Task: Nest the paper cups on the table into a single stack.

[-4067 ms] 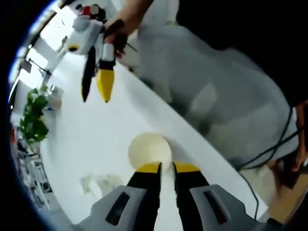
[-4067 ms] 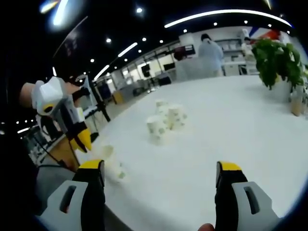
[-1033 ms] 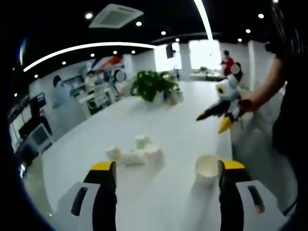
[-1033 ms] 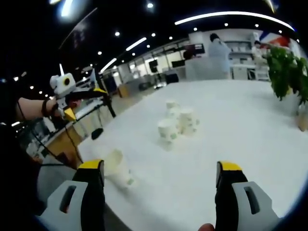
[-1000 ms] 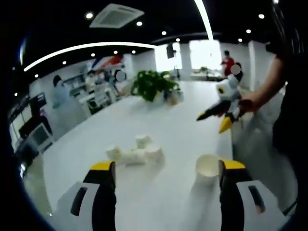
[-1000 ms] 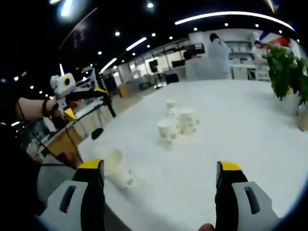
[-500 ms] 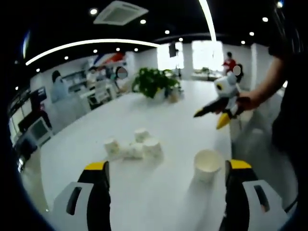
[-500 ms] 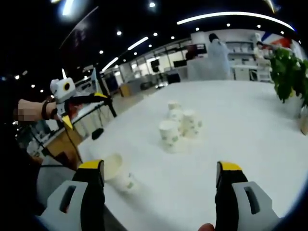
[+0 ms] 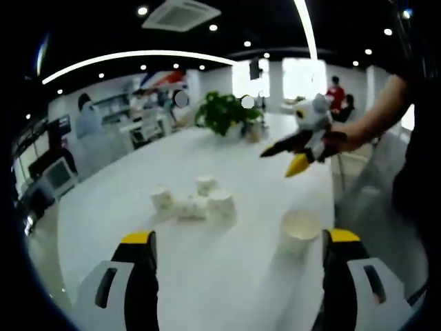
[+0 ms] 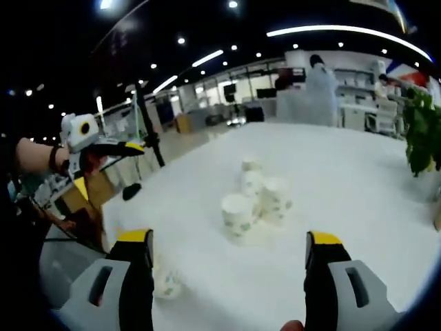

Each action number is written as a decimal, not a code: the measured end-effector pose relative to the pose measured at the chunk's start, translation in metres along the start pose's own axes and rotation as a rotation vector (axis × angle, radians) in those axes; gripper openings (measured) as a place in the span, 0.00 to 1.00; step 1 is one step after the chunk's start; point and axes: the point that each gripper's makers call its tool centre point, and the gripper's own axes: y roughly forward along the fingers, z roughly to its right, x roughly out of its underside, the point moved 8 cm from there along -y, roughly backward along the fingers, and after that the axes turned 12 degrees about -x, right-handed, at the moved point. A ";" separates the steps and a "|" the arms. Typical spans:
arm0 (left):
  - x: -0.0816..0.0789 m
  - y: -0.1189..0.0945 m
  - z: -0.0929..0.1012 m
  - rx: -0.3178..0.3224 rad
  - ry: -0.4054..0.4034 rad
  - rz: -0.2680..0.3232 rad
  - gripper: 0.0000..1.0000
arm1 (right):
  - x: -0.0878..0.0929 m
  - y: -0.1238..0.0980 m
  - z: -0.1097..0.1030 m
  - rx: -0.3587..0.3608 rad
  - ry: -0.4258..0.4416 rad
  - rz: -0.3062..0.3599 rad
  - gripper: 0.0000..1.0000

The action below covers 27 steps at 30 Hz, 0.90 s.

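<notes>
Left gripper view, white (open-topped) paper cup [image 9: 300,233]

Readable text: none that I can make out in either of my views.
Paper cups [image 10: 238,213]: greenish marks on the sides, too blurred for me to read.
Far wall at 12 o'clock: a red and blue shape, no legible letters.

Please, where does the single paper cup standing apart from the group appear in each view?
Left gripper view: the single paper cup stands lower right, beside the right jaw.
Right gripper view: the same cup sits lower left, beside the left jaw.
Shared landmark: the cluster of cups mid-table.
</notes>
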 end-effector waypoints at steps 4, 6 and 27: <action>0.000 0.001 0.004 0.003 -0.001 -0.001 0.98 | -0.007 0.018 0.005 -0.024 -0.045 -0.055 0.80; 0.000 0.002 0.006 0.005 0.004 -0.005 0.98 | -0.011 0.026 0.007 -0.028 -0.055 -0.066 0.79; 0.008 0.001 0.001 -0.012 -0.024 -0.009 0.97 | -0.011 0.082 0.025 -0.078 -0.137 -0.195 0.60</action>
